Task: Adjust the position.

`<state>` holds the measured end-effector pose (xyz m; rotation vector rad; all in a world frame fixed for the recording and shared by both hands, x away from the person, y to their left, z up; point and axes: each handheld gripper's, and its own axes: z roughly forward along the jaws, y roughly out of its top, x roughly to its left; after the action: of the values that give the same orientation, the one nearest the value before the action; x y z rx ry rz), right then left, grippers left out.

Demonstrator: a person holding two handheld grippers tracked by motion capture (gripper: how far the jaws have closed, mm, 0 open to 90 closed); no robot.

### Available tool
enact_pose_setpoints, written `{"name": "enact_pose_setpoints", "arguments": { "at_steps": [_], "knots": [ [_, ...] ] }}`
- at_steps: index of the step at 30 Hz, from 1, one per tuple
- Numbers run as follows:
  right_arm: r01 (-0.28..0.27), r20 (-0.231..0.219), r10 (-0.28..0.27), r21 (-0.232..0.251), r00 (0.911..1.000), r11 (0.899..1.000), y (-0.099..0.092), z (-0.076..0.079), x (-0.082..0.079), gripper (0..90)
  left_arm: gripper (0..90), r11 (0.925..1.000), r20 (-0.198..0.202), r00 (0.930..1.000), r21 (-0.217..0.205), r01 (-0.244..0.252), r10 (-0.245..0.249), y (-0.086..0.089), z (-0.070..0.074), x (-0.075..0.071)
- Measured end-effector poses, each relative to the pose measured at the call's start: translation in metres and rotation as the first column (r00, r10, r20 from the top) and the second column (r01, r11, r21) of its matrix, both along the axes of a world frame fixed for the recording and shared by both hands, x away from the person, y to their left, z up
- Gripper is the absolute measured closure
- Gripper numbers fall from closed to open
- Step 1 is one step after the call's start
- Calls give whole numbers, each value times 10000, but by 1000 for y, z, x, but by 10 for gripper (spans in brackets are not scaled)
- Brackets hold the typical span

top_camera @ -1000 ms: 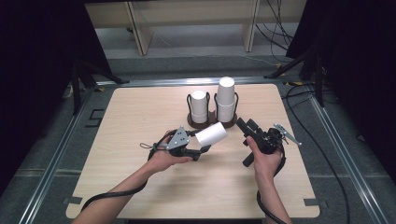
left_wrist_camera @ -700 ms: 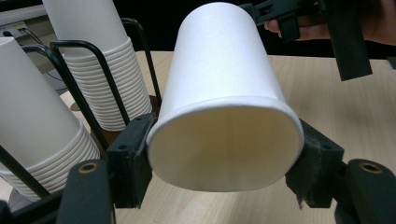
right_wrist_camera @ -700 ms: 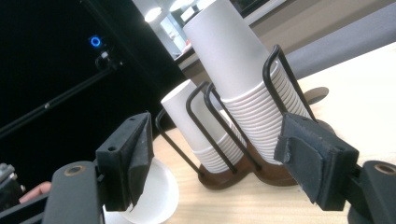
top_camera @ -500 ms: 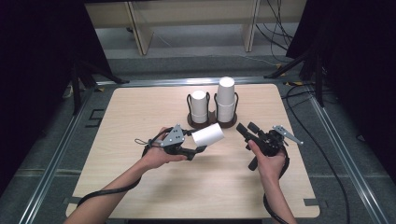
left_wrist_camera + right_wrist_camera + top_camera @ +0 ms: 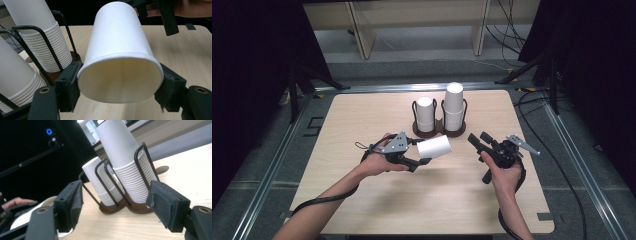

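The high view looks forward and down from above the person's side, taking in the whole table [image 5: 362, 200] from afar. The left gripper view sits close behind a paper cup [image 5: 120, 57], facing across the tabletop. The right gripper view looks low and tilted toward the cup holder [image 5: 125, 207]. All three share the holder's two cup stacks [image 5: 439, 112].

The right gripper [image 5: 477, 141] has drawn back from the paper cup [image 5: 435, 147], its jaws closing on nothing.
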<state>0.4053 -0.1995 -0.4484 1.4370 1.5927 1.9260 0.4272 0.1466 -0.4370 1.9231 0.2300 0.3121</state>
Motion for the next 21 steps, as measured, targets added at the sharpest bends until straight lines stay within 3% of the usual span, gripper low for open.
{"name": "enact_pose_setpoints", "arguments": {
  "at_steps": [3,4,8,11,12,13,16,19,20,21],
  "knots": [
    [-142,333,154,-348,9993,9993,-1,2,-1,297,298,9998,-55,9999,113,157,-156,2,2,0],
    [-135,192,143,-399,9997,9991,0,4,-2,294,298,9998,-55,9999,113,157,-156,2,2,0],
    [-335,473,375,-827,9982,9960,-3,4,-1,287,299,9981,21,9994,517,342,-344,7,6,0],
    [-482,171,501,-974,9986,9941,-4,6,-2,280,299,9963,-38,9987,693,504,-503,10,8,0],
    [-534,434,599,-1391,9973,9888,-6,5,-1,279,299,9963,-38,9987,693,504,-503,10,8,0],
    [-729,287,775,-1345,9966,9882,-5,6,-2,276,299,9951,-35,9983,797,588,-587,11,10,1],
    [-982,545,1082,-1615,9926,9820,-6,6,-2,275,300,9925,-62,9971,953,767,-765,13,12,1],
    [-1137,493,1251,-1895,9909,9753,-7,6,-2,276,300,9898,-96,9954,1050,958,-953,12,14,1],
    [-1237,262,1305,-1800,9911,9759,-6,7,-4,276,300,9884,-134,9944,1097,1052,-1044,12,14,1],
    [-1212,313,1304,-2071,9910,9708,-7,6,-2,276,300,9869,-188,9923,1036,1240,-1228,12,13,1]
  ]
}}
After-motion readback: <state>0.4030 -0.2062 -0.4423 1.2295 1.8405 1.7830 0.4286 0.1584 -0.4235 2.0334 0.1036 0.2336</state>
